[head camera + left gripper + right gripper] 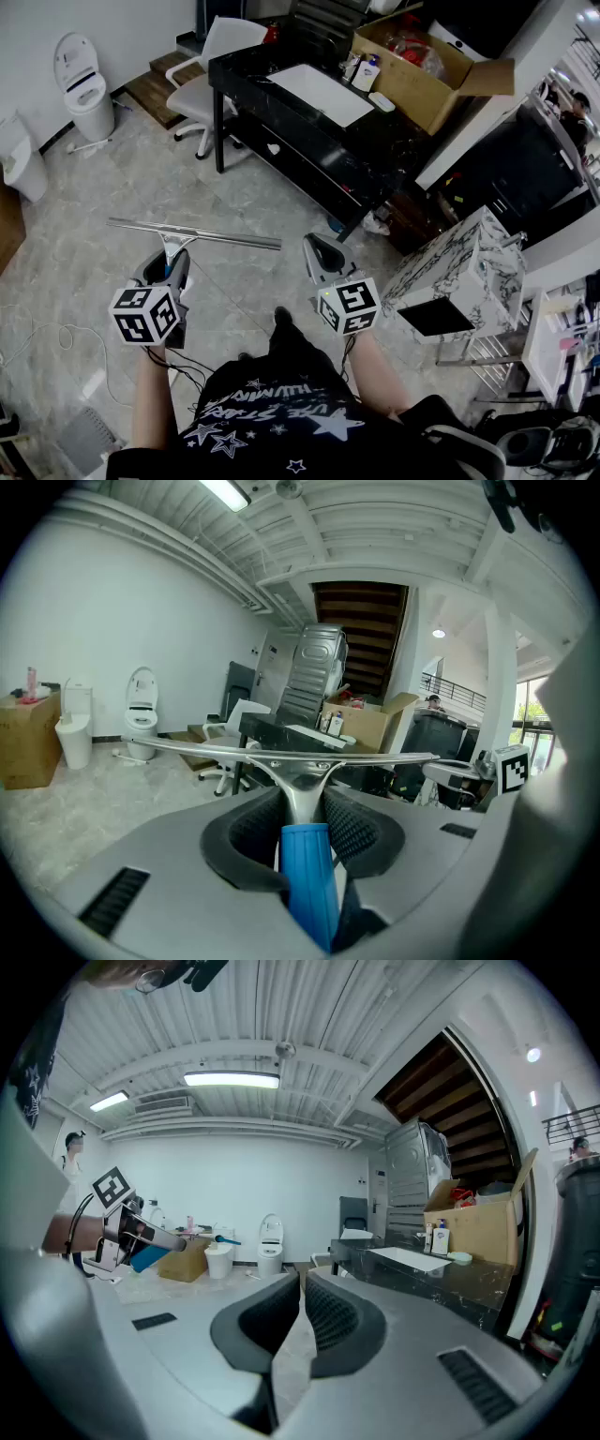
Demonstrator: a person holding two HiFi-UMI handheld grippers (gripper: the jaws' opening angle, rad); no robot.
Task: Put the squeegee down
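The squeegee (192,232) has a long metal blade and a blue handle (309,883). It is held in the air above the marble floor, with the blade (281,754) lying level across the left gripper view. My left gripper (173,267) is shut on the handle, and its dark pads (356,832) press it from both sides. My right gripper (319,255) hovers to the right of the squeegee, apart from it. Its pads (333,1316) are together with nothing between them. The right gripper view shows the left gripper (108,1227) at far left.
A black table (281,112) with a white sink top stands ahead, and a white chair (211,80) is at its left. An open cardboard box (422,66) sits at the back right. A marble-patterned cabinet (459,272) is at the right, a toilet (82,89) at far left. Cables lie on the floor at lower left.
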